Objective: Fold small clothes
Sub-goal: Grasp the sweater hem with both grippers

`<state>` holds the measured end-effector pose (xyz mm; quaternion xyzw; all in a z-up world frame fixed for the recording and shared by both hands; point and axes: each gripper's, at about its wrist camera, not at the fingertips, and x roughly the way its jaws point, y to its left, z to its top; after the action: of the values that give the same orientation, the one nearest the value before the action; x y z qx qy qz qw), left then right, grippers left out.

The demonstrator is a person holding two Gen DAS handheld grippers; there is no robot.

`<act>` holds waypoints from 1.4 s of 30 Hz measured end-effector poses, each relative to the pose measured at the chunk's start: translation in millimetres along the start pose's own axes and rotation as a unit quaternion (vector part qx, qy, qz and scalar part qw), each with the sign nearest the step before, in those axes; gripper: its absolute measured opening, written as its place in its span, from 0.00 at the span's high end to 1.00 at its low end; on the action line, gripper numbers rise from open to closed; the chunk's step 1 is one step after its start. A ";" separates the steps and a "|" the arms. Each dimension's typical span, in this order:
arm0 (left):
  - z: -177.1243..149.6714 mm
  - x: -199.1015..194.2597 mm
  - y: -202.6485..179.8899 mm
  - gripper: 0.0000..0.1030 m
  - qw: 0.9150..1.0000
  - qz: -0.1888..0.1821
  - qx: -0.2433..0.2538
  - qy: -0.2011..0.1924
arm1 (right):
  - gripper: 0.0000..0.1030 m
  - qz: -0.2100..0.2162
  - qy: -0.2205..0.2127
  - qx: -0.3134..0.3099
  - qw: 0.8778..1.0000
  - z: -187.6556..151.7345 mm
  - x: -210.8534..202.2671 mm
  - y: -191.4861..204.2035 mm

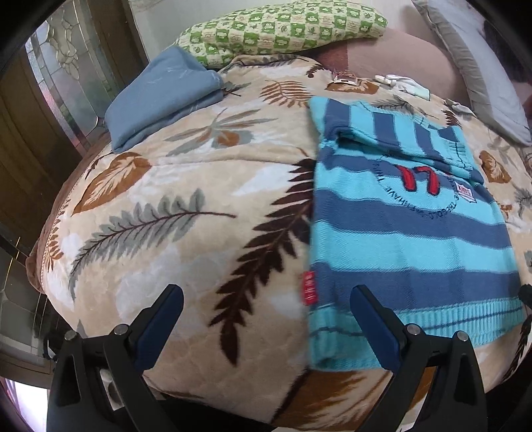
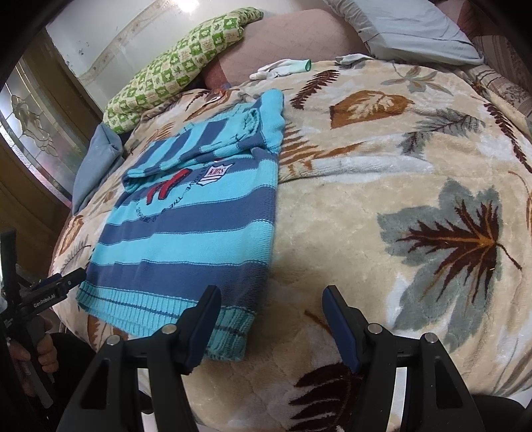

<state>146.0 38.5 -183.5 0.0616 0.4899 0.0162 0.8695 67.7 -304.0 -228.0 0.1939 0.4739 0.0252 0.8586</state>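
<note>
A small knitted sweater with dark blue and turquoise stripes, red numerals and a "KIDS" badge lies flat on the leaf-patterned blanket. Its sleeves are folded across the chest. My left gripper is open over the blanket beside the sweater's left hem corner, with its right finger above the ribbed hem. In the right wrist view my right gripper is open at the sweater's other hem corner, its left finger over the ribbing. Neither gripper holds anything. The left gripper and the hand holding it show at that view's left edge.
A folded blue cloth lies at the blanket's far left. A green checked pillow and a grey pillow sit at the head of the bed. White gloves lie beyond the sweater. A glazed wooden door stands to the left.
</note>
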 end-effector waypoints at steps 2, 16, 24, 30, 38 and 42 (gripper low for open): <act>-1.8 0.6 6.7 0.03 1.000 -0.005 -0.006 0.002 | 0.35 0.006 0.005 -0.002 1.000 -0.2 3.1 1.8; -11.2 17.2 -28.2 0.54 0.989 -0.144 0.026 0.037 | 0.34 0.022 0.012 -0.025 0.999 -3.1 12.4 9.6; -5.2 20.9 -26.9 0.63 0.985 -0.163 0.027 0.042 | 0.36 0.070 0.024 -0.040 0.996 -7.7 17.8 20.7; -6.2 22.0 -22.2 0.64 0.983 -0.180 0.007 0.040 | 0.63 0.062 0.025 -0.038 0.997 -9.1 17.7 18.6; -0.1 28.6 -10.5 0.90 0.972 -0.230 -0.026 0.049 | 0.83 0.112 0.034 -0.047 0.992 -9.3 20.2 30.8; 10.9 22.3 -7.0 0.90 0.965 -0.255 -0.027 0.044 | 0.84 0.147 0.055 -0.002 0.988 -2.6 29.5 22.8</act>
<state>166.7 32.6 -197.7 -0.0899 0.5265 -0.1906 0.8236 85.0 -275.5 -244.8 0.2585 0.4870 0.1628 0.8182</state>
